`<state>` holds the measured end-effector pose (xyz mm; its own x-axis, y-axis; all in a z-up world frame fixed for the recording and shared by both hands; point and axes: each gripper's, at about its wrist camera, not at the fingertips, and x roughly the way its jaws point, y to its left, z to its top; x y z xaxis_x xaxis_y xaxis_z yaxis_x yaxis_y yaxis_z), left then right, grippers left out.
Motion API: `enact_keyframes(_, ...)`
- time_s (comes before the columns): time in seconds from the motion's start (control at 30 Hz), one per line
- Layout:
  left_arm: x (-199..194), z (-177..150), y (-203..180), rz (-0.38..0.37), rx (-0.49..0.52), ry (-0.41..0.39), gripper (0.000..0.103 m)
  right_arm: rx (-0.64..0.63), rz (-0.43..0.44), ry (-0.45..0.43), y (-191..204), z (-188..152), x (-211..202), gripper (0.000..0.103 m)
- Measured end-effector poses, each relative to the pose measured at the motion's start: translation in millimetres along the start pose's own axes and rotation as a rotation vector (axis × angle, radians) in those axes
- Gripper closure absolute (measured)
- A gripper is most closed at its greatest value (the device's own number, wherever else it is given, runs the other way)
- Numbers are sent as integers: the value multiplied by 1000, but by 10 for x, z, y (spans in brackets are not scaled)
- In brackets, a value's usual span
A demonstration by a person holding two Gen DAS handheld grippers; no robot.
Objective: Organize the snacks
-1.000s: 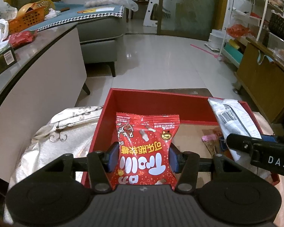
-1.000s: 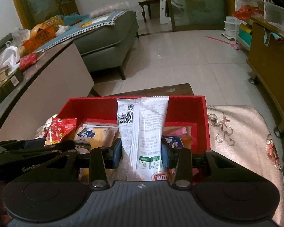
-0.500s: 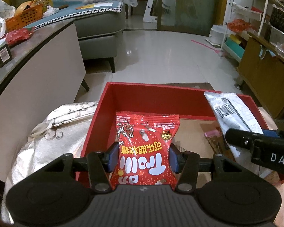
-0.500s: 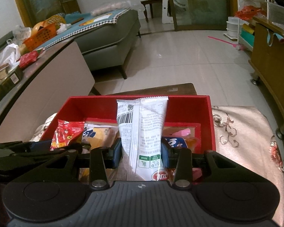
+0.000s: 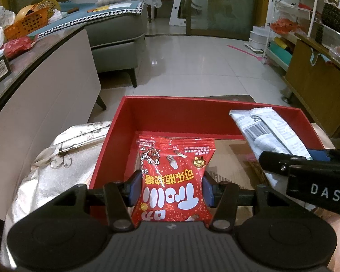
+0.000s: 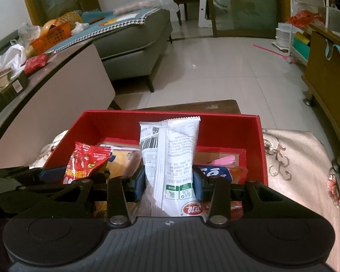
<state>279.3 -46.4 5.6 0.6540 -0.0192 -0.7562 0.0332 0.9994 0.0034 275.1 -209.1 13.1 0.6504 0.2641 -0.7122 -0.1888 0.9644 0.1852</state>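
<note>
My left gripper [image 5: 170,187] is shut on a red candy bag [image 5: 174,176] and holds it over the left part of an open red box [image 5: 181,108]. My right gripper [image 6: 170,181] is shut on a white snack packet [image 6: 170,154] and holds it over the middle of the same red box [image 6: 226,122]. The white packet [image 5: 269,131] and the right gripper's finger show at the right of the left wrist view. The red bag [image 6: 86,163] shows at the left of the right wrist view. Several snack packs [image 6: 213,172] lie on the box floor.
The box stands on a low table with a patterned cloth [image 6: 294,158]. A long counter [image 5: 34,72] with bags and an orange basket [image 5: 27,25] runs along the left. A grey sofa [image 6: 133,43] and a wooden cabinet [image 6: 328,74] stand beyond on tiled floor.
Both grippers have drawn slightly back and up from the box, each still holding its packet. The box shows a little farther away.
</note>
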Motion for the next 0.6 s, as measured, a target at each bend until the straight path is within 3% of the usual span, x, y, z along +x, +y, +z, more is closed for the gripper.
enact_keyframes(0.6,32,-29,-51,30,23,2,52,-34,-14,7,56,3,109,50)
